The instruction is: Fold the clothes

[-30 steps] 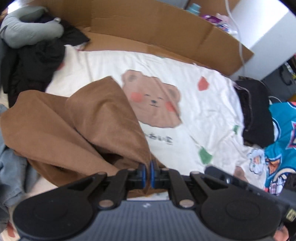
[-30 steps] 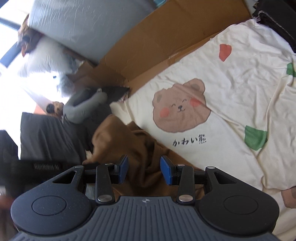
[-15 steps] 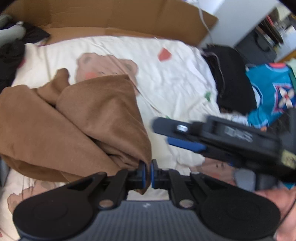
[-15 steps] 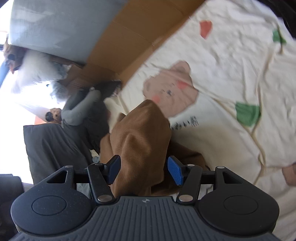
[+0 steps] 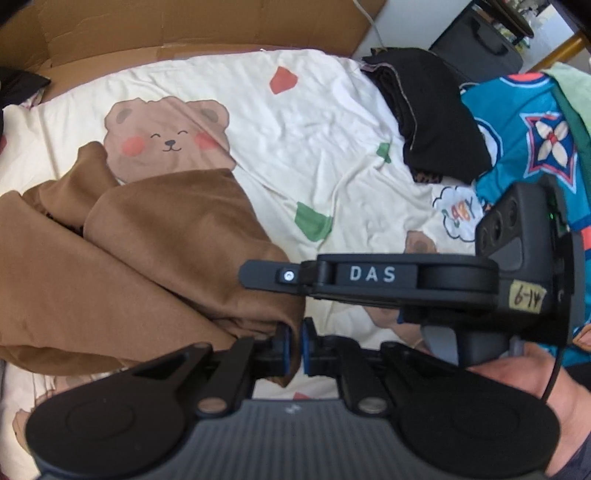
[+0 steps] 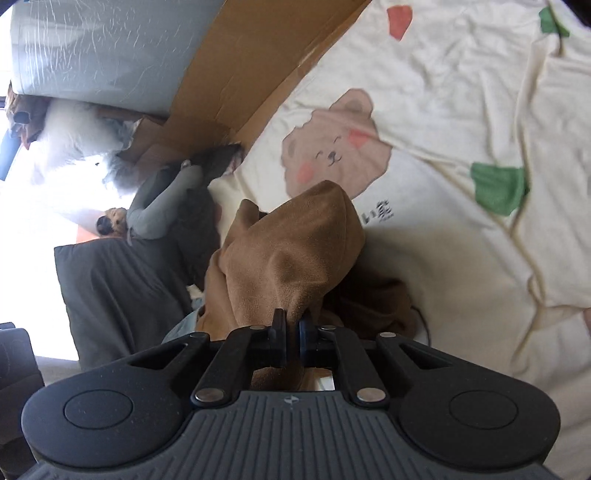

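Note:
A brown garment (image 5: 140,266) lies bunched on a cream bear-print sheet (image 5: 306,122), covering the sheet's left side. My left gripper (image 5: 294,347) is shut on a corner of that brown cloth near the bottom of the left wrist view. The right gripper's body crosses this view from the right, its fingers reaching to the cloth just above my left fingertips. In the right wrist view the brown garment (image 6: 291,258) rises in a peak, and my right gripper (image 6: 291,338) is shut on its near edge.
Cardboard walls (image 5: 192,26) border the far side of the sheet. A black folded garment (image 5: 432,114) and a teal patterned one (image 5: 532,140) lie at the right. Dark and grey clothes (image 6: 147,236) are piled at the left in the right wrist view. A hand (image 5: 517,384) holds the right gripper.
My right gripper was open around the brown cloth and has shut on it. It came in close beside the left gripper. The left stayed shut on the cloth.

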{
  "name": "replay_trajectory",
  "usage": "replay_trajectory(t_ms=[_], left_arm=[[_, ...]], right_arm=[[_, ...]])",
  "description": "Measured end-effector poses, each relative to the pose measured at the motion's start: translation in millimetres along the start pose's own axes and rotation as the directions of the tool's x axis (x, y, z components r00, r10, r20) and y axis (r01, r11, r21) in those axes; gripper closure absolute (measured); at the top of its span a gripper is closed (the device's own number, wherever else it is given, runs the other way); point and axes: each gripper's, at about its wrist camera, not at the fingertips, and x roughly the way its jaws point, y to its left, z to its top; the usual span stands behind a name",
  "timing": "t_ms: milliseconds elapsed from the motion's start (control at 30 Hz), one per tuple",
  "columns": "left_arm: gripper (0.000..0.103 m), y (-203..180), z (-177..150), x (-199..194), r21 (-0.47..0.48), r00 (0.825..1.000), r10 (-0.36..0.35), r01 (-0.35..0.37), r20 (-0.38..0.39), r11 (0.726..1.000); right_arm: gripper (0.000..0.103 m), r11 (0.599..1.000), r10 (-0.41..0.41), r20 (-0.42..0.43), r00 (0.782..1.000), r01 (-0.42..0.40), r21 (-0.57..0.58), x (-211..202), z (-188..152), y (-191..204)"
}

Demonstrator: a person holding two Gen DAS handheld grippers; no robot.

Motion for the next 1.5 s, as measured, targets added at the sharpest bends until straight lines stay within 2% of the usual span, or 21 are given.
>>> replay_trajectory(t_ms=[100, 167, 300, 400, 567, 700, 1067, 1133, 1233, 1333, 1433, 1467, 1500], left_arm=[[0.092, -2, 1, 1, 0.015, 1.000, 0.000, 0.001, -0.007, 1.000], [0.084, -2, 5, 0, 0.023, 1.000, 0.021, -0.021, -0.017, 1.000], [0.069, 0, 19, -18, 0.047, 0.998, 0.061, -0.062, 0.032, 0.997], [0.066, 5, 28, -26, 0.041, 0.995, 0.082, -0.085, 0.061, 0.996], [0.066, 19, 34, -29, 0.032, 0.984, 0.159, -0.162, 0.085, 0.986], [0.066, 38, 37, -30, 0.036, 0.984, 0.160, -0.163, 0.074, 0.986], [0.065, 102, 42, -38, -0.063, 0.960, 0.272, -0.268, 0.064, 0.961], [0.065, 108, 43, -40, -0.076, 0.958, 0.278, -0.273, 0.067, 0.959], [0.065, 112, 46, -40, -0.072, 0.953, 0.294, -0.289, 0.072, 0.955], [0.062, 116, 51, -38, -0.090, 0.947, 0.312, -0.305, 0.080, 0.948], [0.055, 118, 55, -31, -0.094, 0.938, 0.335, -0.327, 0.090, 0.940], [0.054, 119, 56, -27, -0.093, 0.935, 0.342, -0.334, 0.089, 0.938], [0.054, 119, 59, -22, -0.088, 0.935, 0.347, -0.340, 0.080, 0.936]], right_arm=[[0.100, 0.999, -0.050, 0.021, 0.999, 0.050, -0.010, -9, 1, 0], [0.100, 0.996, -0.089, 0.032, 0.995, 0.090, -0.008, -18, 3, -3], [0.100, 0.985, -0.167, 0.038, 0.985, 0.169, -0.029, -37, 3, -5], [0.100, 0.972, -0.223, 0.055, 0.973, 0.226, -0.062, -54, 2, -3], [0.100, 0.942, -0.311, 0.099, 0.945, 0.320, -0.096, -85, -5, -3], [0.100, 0.911, -0.390, 0.144, 0.910, 0.404, -0.085, -109, -12, -10], [0.100, 0.846, -0.499, 0.186, 0.847, 0.522, -0.108, -143, -16, -26], [0.100, 0.826, -0.530, 0.193, 0.826, 0.554, -0.102, -144, -14, -28], [0.100, 0.789, -0.581, 0.171, 0.796, 0.602, -0.119, -143, -11, -35], [0.099, 0.764, -0.626, 0.089, 0.775, 0.632, -0.127, -137, -7, -52], [0.097, 0.752, -0.657, -0.004, 0.754, 0.655, -0.077, -130, -2, -75], [0.096, 0.743, -0.668, -0.016, 0.744, 0.667, -0.056, -129, -1, -81], [0.091, 0.732, -0.681, -0.012, 0.733, 0.680, -0.042, -128, -1, -85]])
